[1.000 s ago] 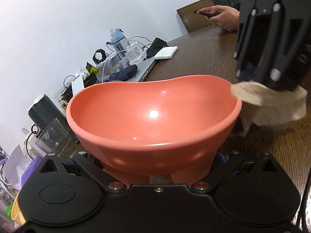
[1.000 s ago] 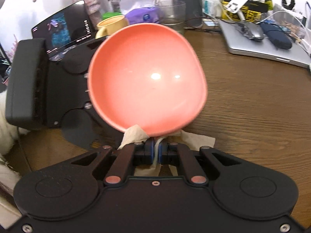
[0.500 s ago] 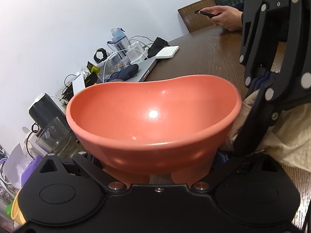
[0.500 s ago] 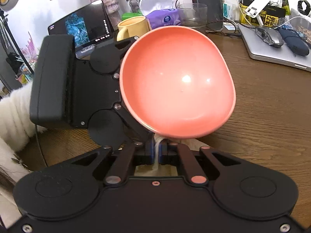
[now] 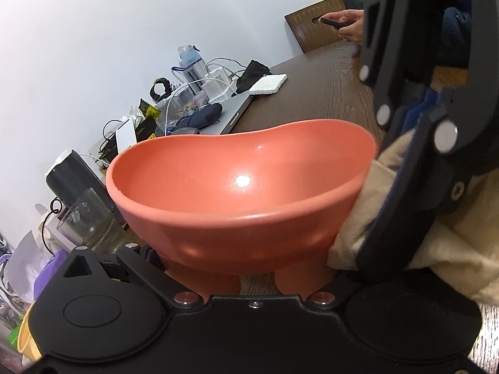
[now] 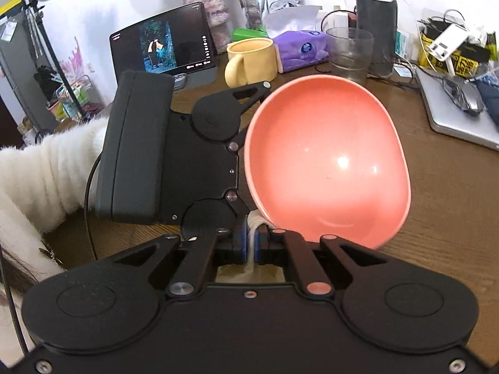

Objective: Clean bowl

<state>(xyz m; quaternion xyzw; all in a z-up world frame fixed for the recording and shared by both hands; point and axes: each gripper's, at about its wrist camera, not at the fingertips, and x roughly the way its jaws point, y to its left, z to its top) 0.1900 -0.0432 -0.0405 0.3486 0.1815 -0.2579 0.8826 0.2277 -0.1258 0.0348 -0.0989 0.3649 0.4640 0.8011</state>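
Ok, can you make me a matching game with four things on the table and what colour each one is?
Things:
1. bowl
2. mug
3. tissue pack
4. cloth

Colours:
a. purple
b. beige
c. coral red
d. pale yellow

Pairs: 1-c, 2-d, 3-a, 4-b.

The bowl is held up at its rim by the left gripper, and the cloth is pinched in the right gripper, pressed against the outside of the bowl.
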